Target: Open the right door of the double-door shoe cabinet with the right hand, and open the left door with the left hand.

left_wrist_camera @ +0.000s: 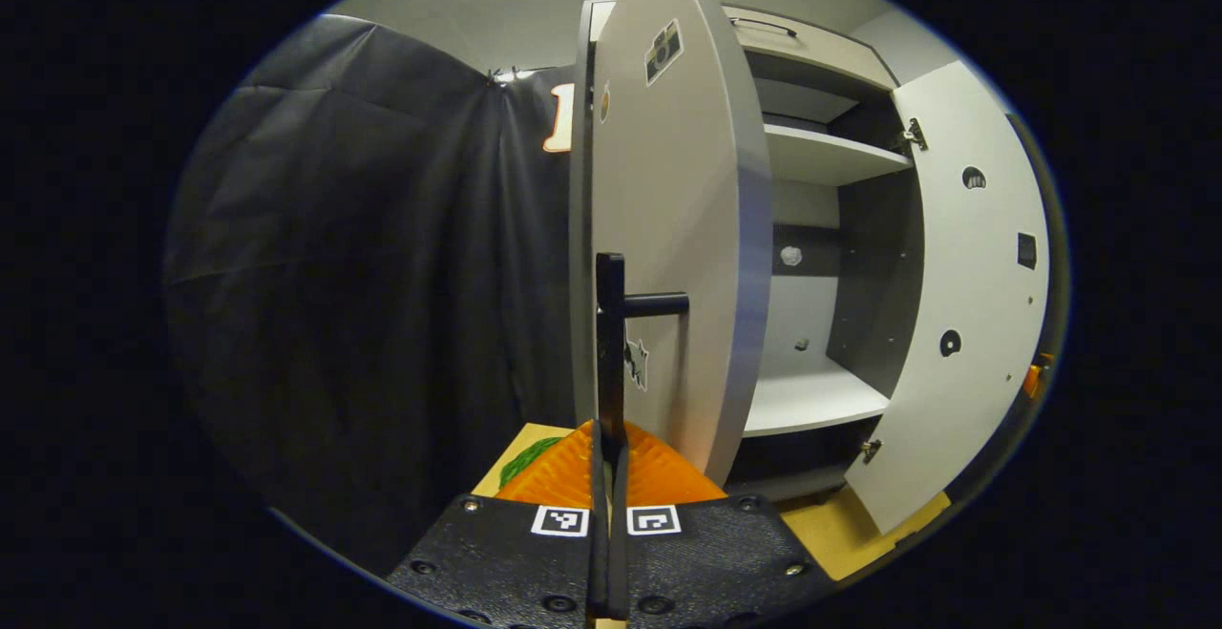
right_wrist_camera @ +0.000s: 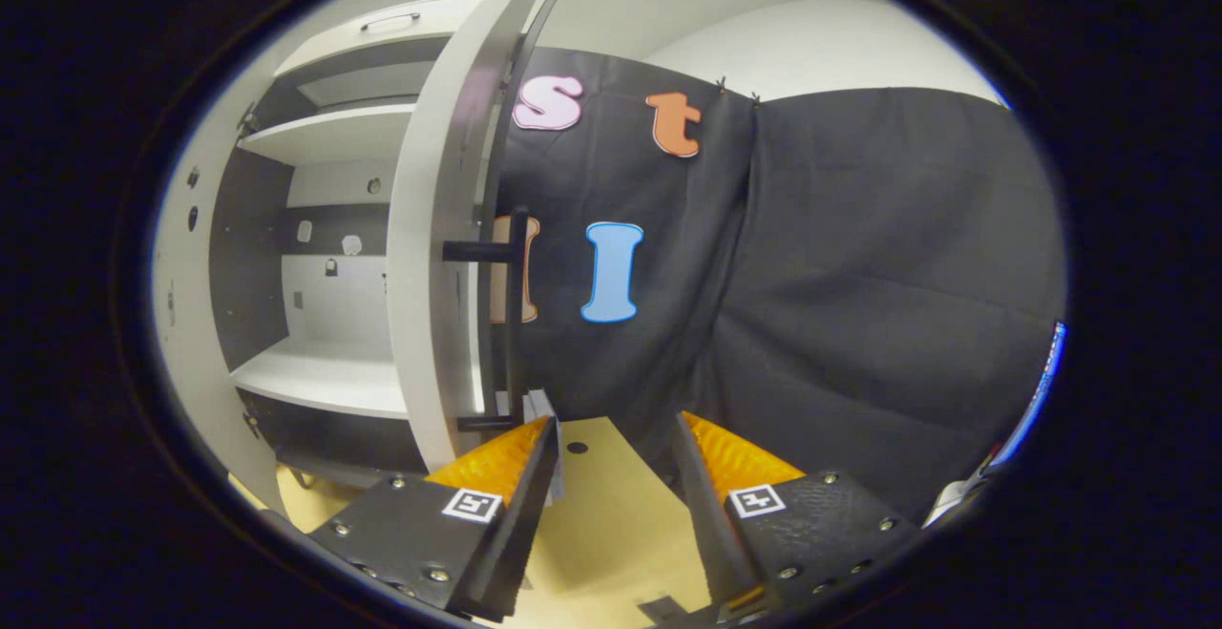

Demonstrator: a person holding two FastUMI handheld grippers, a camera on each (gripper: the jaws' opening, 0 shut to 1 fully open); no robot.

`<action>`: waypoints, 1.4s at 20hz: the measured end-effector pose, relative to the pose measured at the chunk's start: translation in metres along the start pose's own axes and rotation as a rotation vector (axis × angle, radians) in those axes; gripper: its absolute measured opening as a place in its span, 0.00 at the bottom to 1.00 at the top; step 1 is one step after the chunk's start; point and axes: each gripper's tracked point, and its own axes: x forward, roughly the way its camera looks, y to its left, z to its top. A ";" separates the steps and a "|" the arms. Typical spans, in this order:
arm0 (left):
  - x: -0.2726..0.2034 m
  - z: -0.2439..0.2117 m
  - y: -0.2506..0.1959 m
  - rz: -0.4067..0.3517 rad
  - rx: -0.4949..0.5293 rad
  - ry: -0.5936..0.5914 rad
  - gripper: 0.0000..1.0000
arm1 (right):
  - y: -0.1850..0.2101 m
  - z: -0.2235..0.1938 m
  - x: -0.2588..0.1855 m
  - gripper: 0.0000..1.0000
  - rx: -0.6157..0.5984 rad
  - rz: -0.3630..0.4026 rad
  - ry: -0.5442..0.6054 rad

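Left gripper view: shoe cabinet (left_wrist_camera: 821, 161), both doors swung open; left door (left_wrist_camera: 668, 228) edge-on ahead; its bar handle (left_wrist_camera: 611, 343) clenched in left gripper (left_wrist_camera: 608, 457); keep pull square to the hinge. Right gripper view: right door (right_wrist_camera: 430, 257), handle (right_wrist_camera: 516, 314); right gripper (right_wrist_camera: 616, 462) released beside it

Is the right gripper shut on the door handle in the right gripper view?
No. The right gripper is open, and the black door handle stands beyond it, outside the gap.
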 end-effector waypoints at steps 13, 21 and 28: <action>-0.006 0.000 0.052 0.006 -0.024 -0.008 0.00 | -0.011 -0.006 -0.004 0.72 0.001 -0.002 0.003; -0.002 -0.003 0.061 -0.045 -0.012 -0.015 0.00 | -0.014 -0.004 -0.009 0.75 0.025 -0.011 -0.003; -0.001 -0.004 0.064 -0.071 0.003 -0.027 0.01 | -0.005 -0.003 -0.019 0.72 0.041 -0.005 -0.011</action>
